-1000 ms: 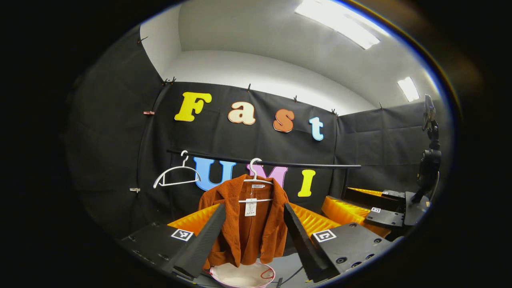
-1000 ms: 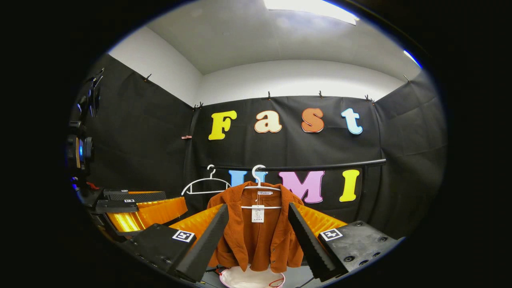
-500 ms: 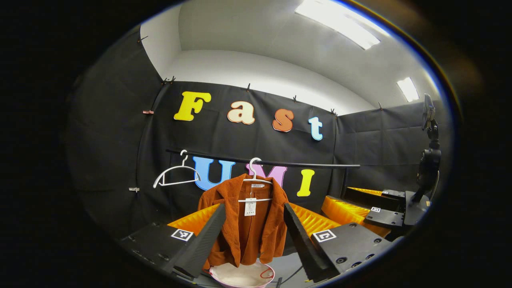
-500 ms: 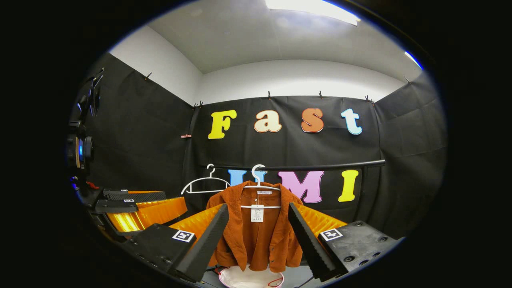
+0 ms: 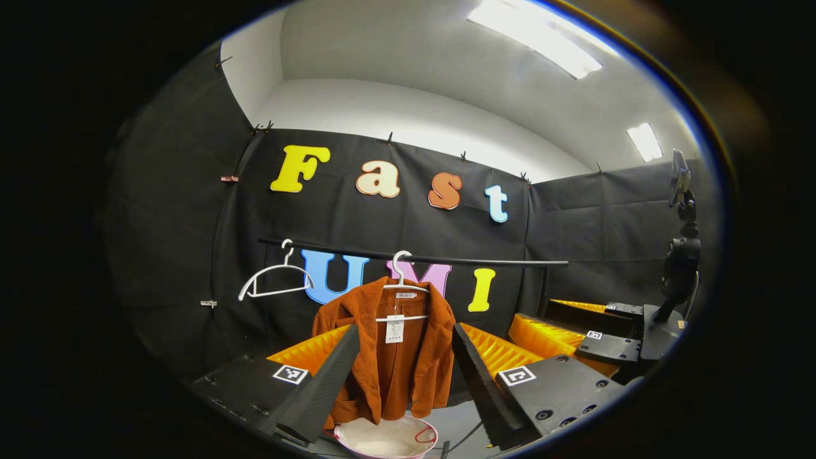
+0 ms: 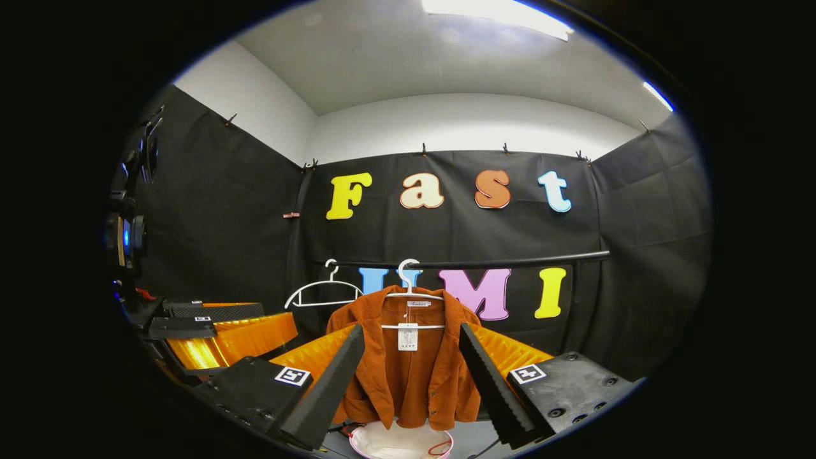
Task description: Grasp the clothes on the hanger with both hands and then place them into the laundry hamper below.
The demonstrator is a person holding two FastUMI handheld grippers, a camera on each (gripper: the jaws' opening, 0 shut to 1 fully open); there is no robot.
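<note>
1. Jacket (image 5: 392, 357), rust-orange corduroy, hangs open-fronted on a white hanger (image 5: 401, 290) hooked over a black rail (image 5: 446, 259). A white tag (image 5: 395, 329) dangles from the hanger's bar at the collar.
2. A second white hanger (image 5: 274, 280), bare, hangs on the same rail toward its left end, well apart from the jacket.
3. Hamper (image 5: 386, 438): a white, pink-rimmed opening sits directly below the jacket hem. In the right claw's view the hamper (image 6: 400, 442) again lies under the hem; cannot tell whether the fabric touches the rim.
4. Left claw (image 5: 405, 373): fingers spread wide, nothing between them. The jacket shows in the gap, farther off, not touched by either finger.
5. Right claw (image 6: 411, 376): fingers also spread wide, holding nothing. The jacket (image 6: 408, 370) is framed between them, no contact.
6. Left claw's view shows the right claw (image 5: 574, 331) at far right, orange and black, level with the jacket's lower half. Beyond it stands a black camera stand (image 5: 679, 268).
7. Right claw's view shows the left claw (image 6: 217, 328) at far left, with another black device (image 6: 127, 236) mounted above it.
8. The white hanger (image 6: 411, 299), the bare hanger (image 6: 322, 293) and the rail (image 6: 510, 261) show the same layout from the right claw's view.
</note>
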